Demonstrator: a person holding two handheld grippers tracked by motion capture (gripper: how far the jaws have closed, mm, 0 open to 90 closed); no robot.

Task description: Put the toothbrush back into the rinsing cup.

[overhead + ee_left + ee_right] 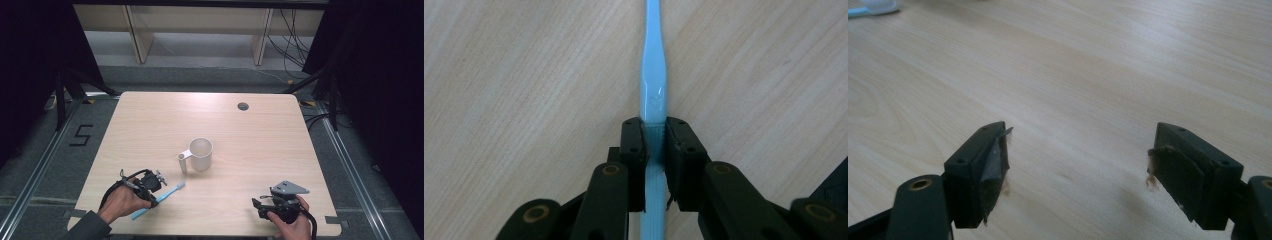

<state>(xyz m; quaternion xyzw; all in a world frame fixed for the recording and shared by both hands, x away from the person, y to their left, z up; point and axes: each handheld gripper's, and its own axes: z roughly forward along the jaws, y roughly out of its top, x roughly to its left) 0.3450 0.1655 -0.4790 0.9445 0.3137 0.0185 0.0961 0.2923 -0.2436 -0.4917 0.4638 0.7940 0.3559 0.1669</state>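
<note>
Your left gripper [655,131]: jaws pinched on the blue toothbrush [652,90] handle, lying on the table [260,145] near its front-left edge | your right gripper [1078,150]: jaws wide, holding nothing, front-right | white mug [198,154] upright mid-table, apart from both.

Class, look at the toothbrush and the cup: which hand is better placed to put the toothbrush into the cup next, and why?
Left, probably. The left hand-held gripper is already shut on the blue toothbrush, with the white cup close by. The right hand-held gripper stands open over bare table, farther from both.
</note>
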